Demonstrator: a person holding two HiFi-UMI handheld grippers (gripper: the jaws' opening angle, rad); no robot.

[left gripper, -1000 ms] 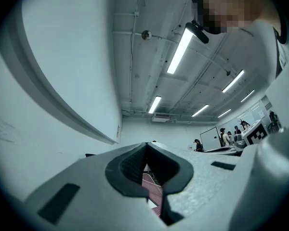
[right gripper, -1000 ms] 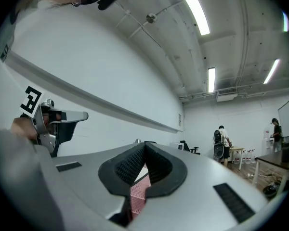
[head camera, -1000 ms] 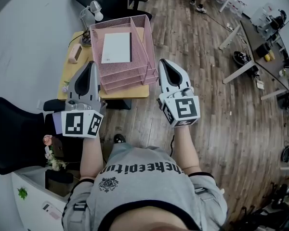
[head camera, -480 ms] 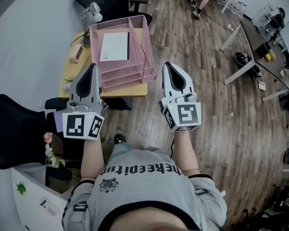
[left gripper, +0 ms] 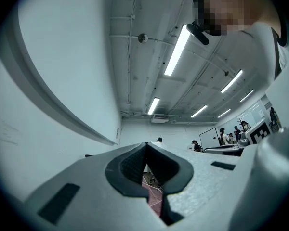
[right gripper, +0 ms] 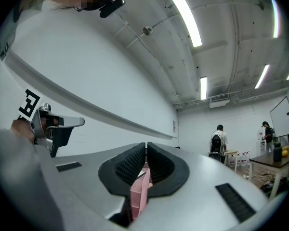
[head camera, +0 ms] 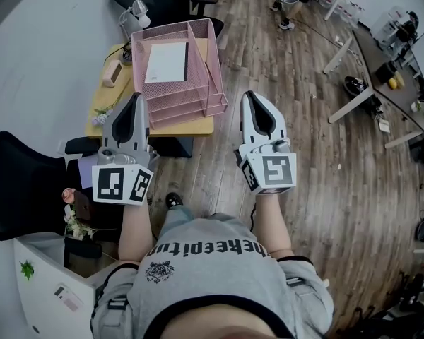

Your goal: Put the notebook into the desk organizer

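The pink mesh desk organizer (head camera: 210, 83) stands on a small yellow desk (head camera: 107, 97) ahead of me. A white notebook (head camera: 166, 62) lies flat in its top tray. My left gripper (head camera: 136, 97) is held in the air near the organizer's front left corner, short of it, with its jaws shut and nothing between them. The right gripper (head camera: 249, 96) hovers over the wooden floor to the right of the desk, shut and empty too. In each gripper view the pads meet, left gripper (left gripper: 146, 144) and right gripper (right gripper: 146, 144), and a strip of the pink organizer (right gripper: 138, 194) shows below them.
A black office chair (head camera: 21, 189) stands at my left, and a white cabinet (head camera: 49, 288) below it. A desk lamp (head camera: 138, 13) and a small box (head camera: 111, 75) sit on the desk. White tables (head camera: 353, 97) stand to the right, and people are at the far end of the room.
Both grippers have drawn back from the organizer, which now sits higher and farther off in the head view. Their jaws stayed shut and the notebook stayed in the tray.
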